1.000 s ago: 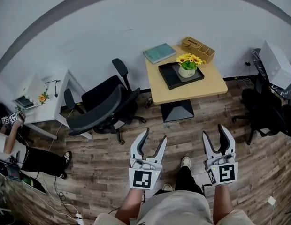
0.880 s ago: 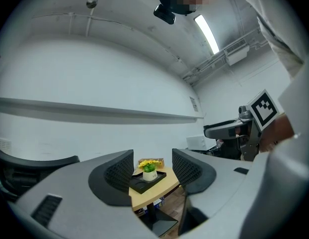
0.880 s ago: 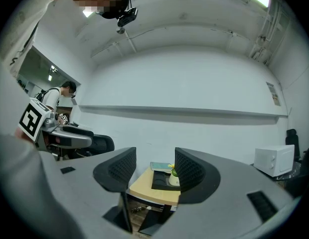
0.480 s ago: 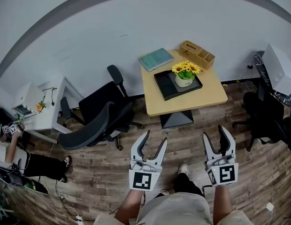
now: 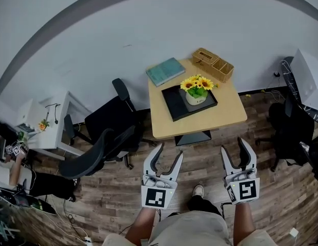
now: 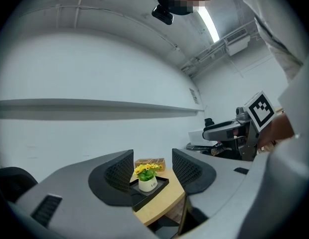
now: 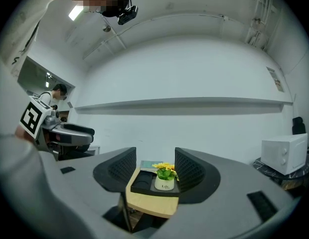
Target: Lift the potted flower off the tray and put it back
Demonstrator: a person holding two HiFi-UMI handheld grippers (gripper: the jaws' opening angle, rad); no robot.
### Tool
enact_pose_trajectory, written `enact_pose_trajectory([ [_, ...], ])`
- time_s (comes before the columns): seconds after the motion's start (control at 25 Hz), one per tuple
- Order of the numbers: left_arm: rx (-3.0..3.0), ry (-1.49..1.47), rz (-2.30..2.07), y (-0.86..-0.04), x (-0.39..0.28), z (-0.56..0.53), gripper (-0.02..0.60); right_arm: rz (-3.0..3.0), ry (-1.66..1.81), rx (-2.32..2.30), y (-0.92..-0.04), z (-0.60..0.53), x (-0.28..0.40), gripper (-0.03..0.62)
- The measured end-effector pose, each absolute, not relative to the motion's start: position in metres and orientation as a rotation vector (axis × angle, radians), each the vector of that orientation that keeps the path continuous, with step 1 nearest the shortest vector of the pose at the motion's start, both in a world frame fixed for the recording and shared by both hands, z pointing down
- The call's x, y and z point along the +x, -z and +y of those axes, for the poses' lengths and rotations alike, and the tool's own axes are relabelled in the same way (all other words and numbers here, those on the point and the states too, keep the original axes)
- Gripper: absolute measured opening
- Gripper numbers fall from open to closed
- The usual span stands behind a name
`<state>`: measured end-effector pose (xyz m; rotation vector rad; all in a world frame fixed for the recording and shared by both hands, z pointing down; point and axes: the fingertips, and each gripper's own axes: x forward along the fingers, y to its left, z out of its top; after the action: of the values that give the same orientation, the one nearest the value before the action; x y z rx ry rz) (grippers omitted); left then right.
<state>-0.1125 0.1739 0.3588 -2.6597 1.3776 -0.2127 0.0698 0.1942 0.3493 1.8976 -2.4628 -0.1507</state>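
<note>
1. Two hand-held grippers, the left gripper point(image 5: 170, 148) and the right gripper point(image 5: 234, 145), are white with dark curved jaws. The inner pads have a fine grid texture.
2. Both grippers have their jaws apart and nothing is held. Each gripper view shows only the distant table in the gap between the jaws.
3. The potted flower point(image 5: 196, 92) has a round white pot, green leaves and yellow blooms. It stands upright, well apart from both grippers.
4. The pot is inside the tray point(image 5: 172, 102), a black rectangular tray with a low raised rim. In the head view it is in the right part, and the left part is bare.
5. The tray lies on the table point(image 5: 220, 114), which has a square top of light wood with rounded corners. Its dark base is mostly hidden under the top.
6. Behind the tray lies a flat teal book point(image 5: 165, 71), and beside the book is a wooden box point(image 5: 213, 64) with compartments. What the box contains I cannot see.
7. A black office chair point(image 5: 115, 122) with a mesh-like back stands left of the table, on the floor point(image 5: 123, 188) of grey-brown wood planks.
8. The small print on the pot is too small to read.
9. At the left edge of the head view, a seated person point(image 5: 25, 173) is cut off by the frame.
</note>
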Motion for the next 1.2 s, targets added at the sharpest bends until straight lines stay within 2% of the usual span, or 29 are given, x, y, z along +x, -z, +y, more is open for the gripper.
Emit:
enact_pose_trajectory([
  [0.56,-2.634,0.238,1.388,-0.357,-0.041,0.104,0.235,-2.499,0.154,1.885,-0.352,0.125,0.143,0.242],
  [1.2,-2.642,0.188,1.404,-0.372,-0.028,0.007,0.235,-2.500,0.199,1.827,-0.358,0.023,0.148,0.242],
])
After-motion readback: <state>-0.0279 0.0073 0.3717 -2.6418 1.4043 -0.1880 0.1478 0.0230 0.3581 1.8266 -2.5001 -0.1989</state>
